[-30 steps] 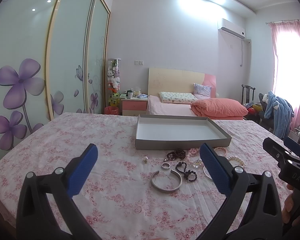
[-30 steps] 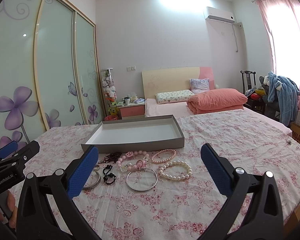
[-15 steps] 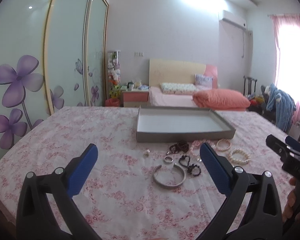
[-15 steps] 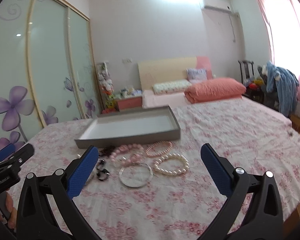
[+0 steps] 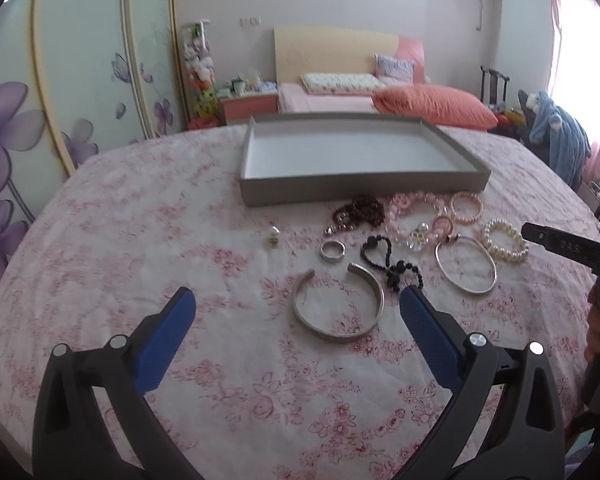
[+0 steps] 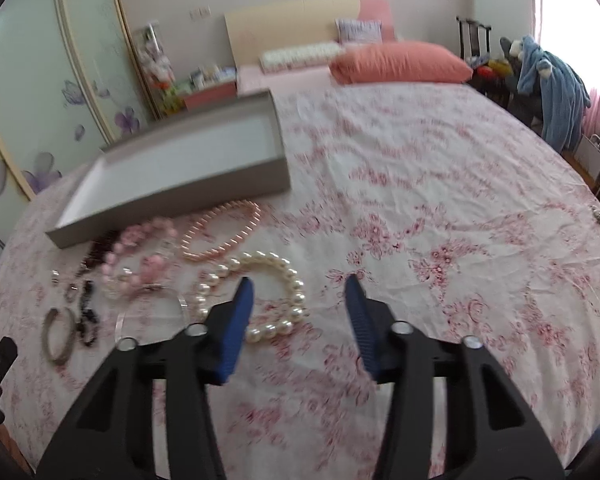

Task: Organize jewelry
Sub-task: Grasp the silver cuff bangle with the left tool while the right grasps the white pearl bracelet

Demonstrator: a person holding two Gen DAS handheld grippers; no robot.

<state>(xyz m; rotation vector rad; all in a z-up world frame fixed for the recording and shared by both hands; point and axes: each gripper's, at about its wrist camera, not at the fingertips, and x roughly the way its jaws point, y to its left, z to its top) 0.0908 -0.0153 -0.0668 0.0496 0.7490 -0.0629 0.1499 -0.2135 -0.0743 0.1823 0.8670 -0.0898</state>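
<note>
A shallow grey tray (image 5: 360, 188) (image 6: 172, 200) with a white floor sits on the floral cloth. In front of it lie a silver cuff (image 5: 338, 308), a thin silver bangle (image 5: 466, 264), a small ring (image 5: 333, 250), black beads (image 5: 392, 264), dark red beads (image 5: 358, 210), pink beads (image 5: 414, 216), a peach pearl bracelet (image 6: 220, 234) and a white pearl bracelet (image 6: 260, 300). My left gripper (image 5: 296, 304) is open and empty just short of the cuff. My right gripper (image 6: 298, 290) is open and empty, narrower, over the white pearl bracelet's right side.
The table is covered by a pink floral cloth (image 6: 440, 240). A small pearl earring (image 5: 273, 234) lies left of the ring. A bed with an orange pillow (image 5: 432, 106), a wardrobe with purple flowers (image 5: 4, 140) and a chair with a blue robe (image 6: 556, 80) stand behind.
Both grippers have tilted down and moved closer to the jewelry. The right gripper's jaws have narrowed and it has come over the white pearl bracelet.
</note>
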